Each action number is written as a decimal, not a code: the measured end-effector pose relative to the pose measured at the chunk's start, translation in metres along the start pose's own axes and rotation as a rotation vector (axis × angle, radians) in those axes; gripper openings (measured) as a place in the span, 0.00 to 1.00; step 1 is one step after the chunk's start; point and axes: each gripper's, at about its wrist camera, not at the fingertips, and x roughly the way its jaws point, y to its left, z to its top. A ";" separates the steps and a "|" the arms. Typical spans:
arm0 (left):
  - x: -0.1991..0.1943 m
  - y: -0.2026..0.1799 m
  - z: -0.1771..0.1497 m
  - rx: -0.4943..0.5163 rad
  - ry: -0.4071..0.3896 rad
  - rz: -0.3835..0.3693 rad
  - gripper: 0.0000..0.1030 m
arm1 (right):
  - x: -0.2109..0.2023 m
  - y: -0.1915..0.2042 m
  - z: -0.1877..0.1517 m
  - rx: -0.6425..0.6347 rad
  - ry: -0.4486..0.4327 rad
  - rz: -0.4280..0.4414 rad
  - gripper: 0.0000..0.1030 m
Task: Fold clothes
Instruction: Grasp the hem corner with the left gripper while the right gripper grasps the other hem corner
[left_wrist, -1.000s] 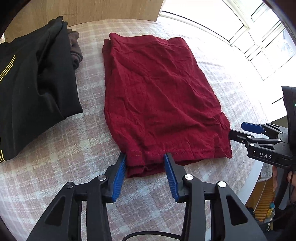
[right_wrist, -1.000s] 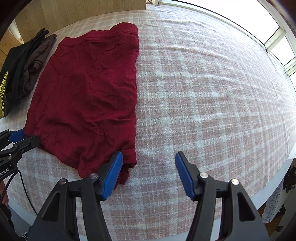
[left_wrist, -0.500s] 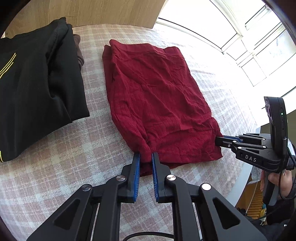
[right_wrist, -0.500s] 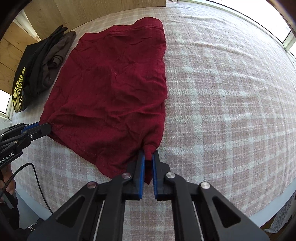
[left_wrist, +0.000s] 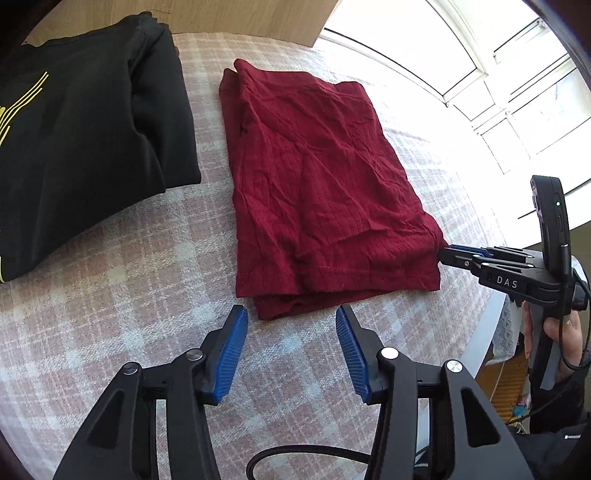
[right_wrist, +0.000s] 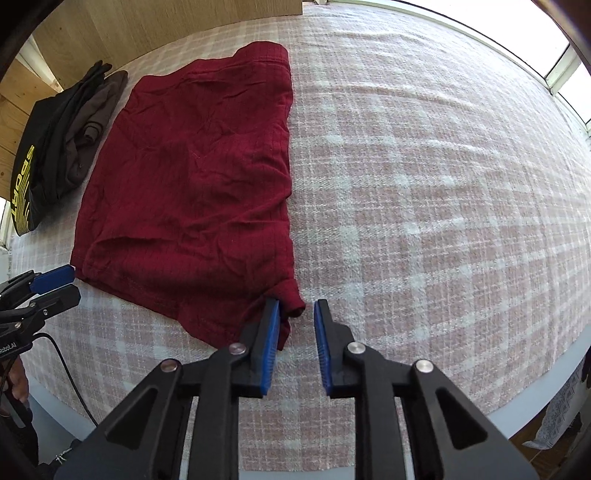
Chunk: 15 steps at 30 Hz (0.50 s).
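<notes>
A dark red garment (left_wrist: 325, 192) (right_wrist: 192, 192) lies folded flat on the pink plaid cover (left_wrist: 129, 295). My left gripper (left_wrist: 290, 314) hovers just short of its near left corner. Its jaws are opening, and no cloth is between the pads. In the right wrist view my right gripper (right_wrist: 296, 306) straddles the garment's near right corner. Its jaws are opening too, and the cloth tip lies loose between the blue pads (right_wrist: 271, 332), not pinched. Each gripper also shows in the other view, the right gripper (left_wrist: 448, 253) at the cloth's right corner and the left gripper (right_wrist: 62, 284) at its left corner.
A folded black garment with yellow print (left_wrist: 74, 129) (right_wrist: 40, 155) lies left of the red one, with a brown garment (right_wrist: 99, 110) against it. A wooden panel (right_wrist: 147, 33) stands behind. The cover's near edge (right_wrist: 517, 398) drops off at the right. Bright windows (left_wrist: 480, 55) lie beyond.
Both grippers closed on the red garment's near corners half a second ago and have since let go. The left one has drawn back a little from the hem.
</notes>
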 end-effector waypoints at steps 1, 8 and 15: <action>-0.001 0.002 0.002 -0.012 -0.004 0.001 0.46 | -0.004 0.000 -0.003 0.011 -0.010 0.000 0.31; 0.012 0.000 0.018 -0.021 0.009 0.056 0.46 | -0.019 0.017 -0.004 0.003 -0.052 -0.084 0.48; 0.020 -0.017 0.020 0.056 0.017 0.149 0.44 | -0.005 0.046 0.036 -0.026 -0.037 -0.127 0.48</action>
